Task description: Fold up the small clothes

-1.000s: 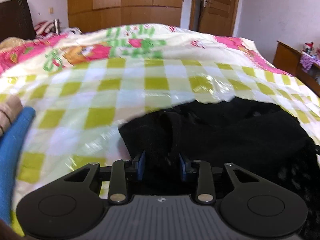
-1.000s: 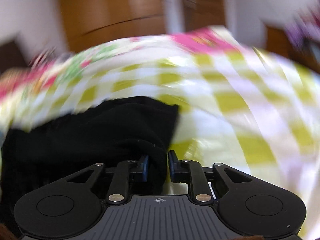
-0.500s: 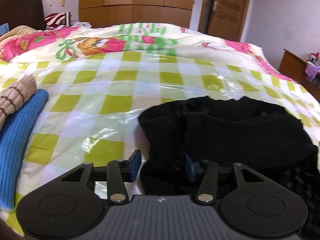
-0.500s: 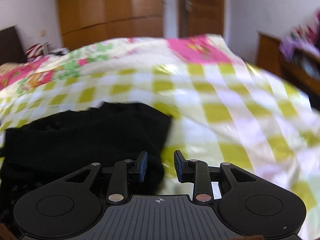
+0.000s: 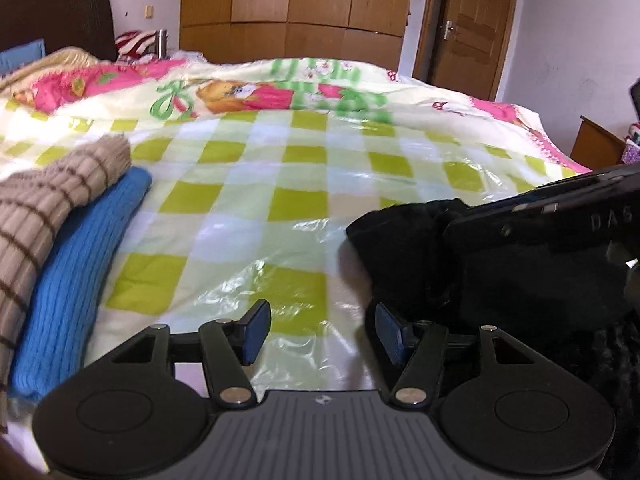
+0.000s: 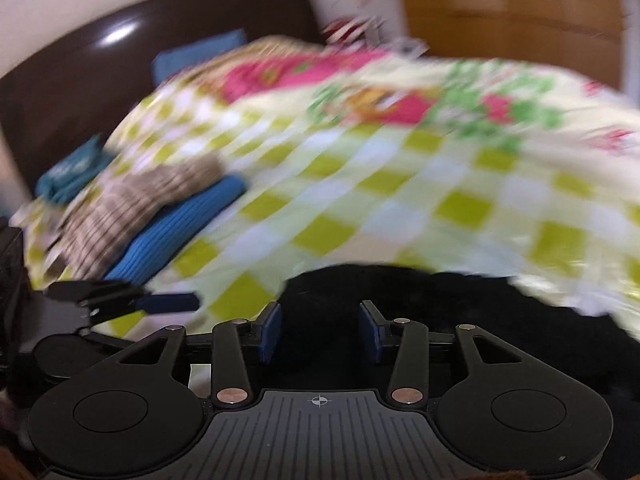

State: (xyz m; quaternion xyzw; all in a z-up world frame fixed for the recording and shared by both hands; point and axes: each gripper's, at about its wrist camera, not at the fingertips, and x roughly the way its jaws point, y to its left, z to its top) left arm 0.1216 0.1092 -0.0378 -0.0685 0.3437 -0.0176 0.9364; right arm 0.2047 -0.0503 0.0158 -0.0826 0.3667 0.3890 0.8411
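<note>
Left gripper (image 5: 318, 334): jaws spread wide, nothing between the blue pads (image 5: 254, 332), held low just left of the black garment (image 5: 404, 248).
Right gripper (image 6: 319, 332): jaws spread wide, empty, poised over the black garment's near edge, close beside the left gripper.

Bedroom with white walls (image 5: 568, 28), wooden wardrobe (image 5: 292, 8), brown door (image 5: 468, 28), dark headboard (image 5: 56, 16), checked bedspread (image 5: 304, 168).

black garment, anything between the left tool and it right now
Nothing visible blocks it. The open left tool hovers over bare plastic-covered checked bedding, with the black garment just to its right. The right tool, also open, sits over that garment.
</note>
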